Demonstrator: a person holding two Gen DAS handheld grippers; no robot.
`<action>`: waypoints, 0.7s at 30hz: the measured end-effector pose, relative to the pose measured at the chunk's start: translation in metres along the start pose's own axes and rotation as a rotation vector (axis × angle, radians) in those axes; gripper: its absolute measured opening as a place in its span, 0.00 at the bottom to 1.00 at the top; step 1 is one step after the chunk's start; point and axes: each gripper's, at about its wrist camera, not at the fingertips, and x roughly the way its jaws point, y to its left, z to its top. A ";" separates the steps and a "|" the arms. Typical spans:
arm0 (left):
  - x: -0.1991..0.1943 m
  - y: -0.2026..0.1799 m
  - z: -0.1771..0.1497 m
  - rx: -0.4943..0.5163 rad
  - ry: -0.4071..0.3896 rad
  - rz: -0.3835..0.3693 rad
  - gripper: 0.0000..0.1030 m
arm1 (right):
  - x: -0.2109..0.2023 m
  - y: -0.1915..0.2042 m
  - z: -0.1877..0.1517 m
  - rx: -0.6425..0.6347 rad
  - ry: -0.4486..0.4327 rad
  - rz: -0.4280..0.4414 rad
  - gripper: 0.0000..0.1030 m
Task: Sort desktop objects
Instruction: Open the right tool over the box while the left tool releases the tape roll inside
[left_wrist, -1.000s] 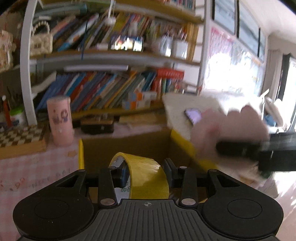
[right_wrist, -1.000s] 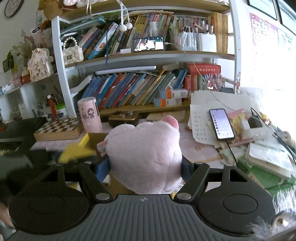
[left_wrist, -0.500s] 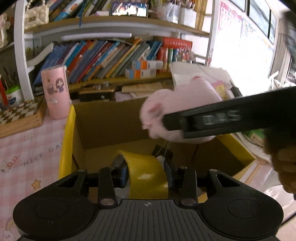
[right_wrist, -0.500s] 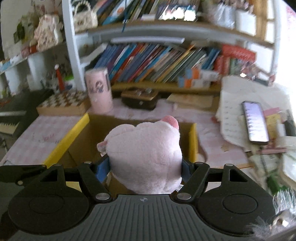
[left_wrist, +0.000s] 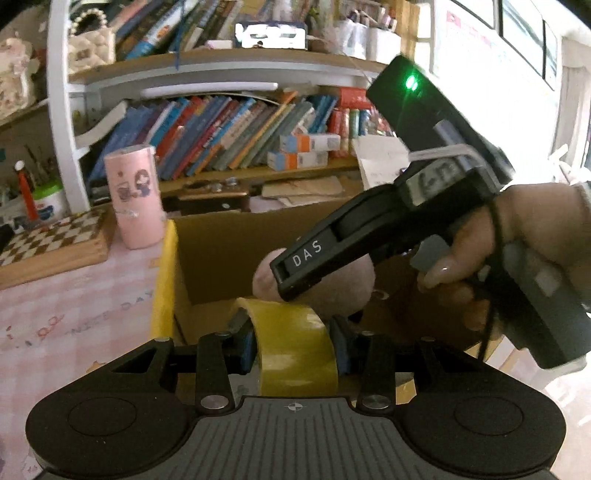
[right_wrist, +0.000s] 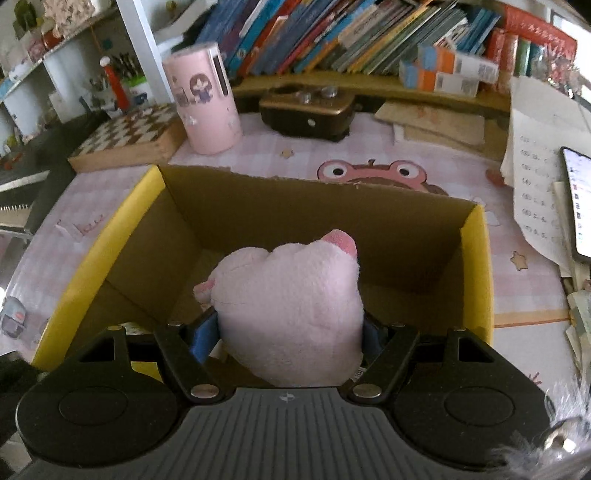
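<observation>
Right gripper (right_wrist: 290, 332), tilted downward over the open cardboard box (right_wrist: 476, 266) on the tabletop (right_wrist: 280, 151): its jaws are clenched on the pink plush toy (right_wrist: 291, 306), which fills the gap between both blue pads and hangs above the box interior. Left gripper (left_wrist: 295, 341): the yellow tape roll (left_wrist: 295, 354) stands upright between the jaws, which are opening (pad contact cannot be told), just beside the box's yellow-edged wall.
</observation>
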 end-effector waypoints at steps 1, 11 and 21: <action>-0.003 0.001 0.000 -0.009 -0.006 0.005 0.39 | 0.003 0.000 0.001 0.000 0.008 0.004 0.71; -0.047 0.003 0.003 -0.023 -0.179 0.058 0.70 | 0.004 0.001 0.011 0.063 -0.002 0.067 0.83; -0.065 0.000 0.003 -0.029 -0.212 0.071 0.79 | -0.046 0.012 -0.003 0.042 -0.188 0.022 0.83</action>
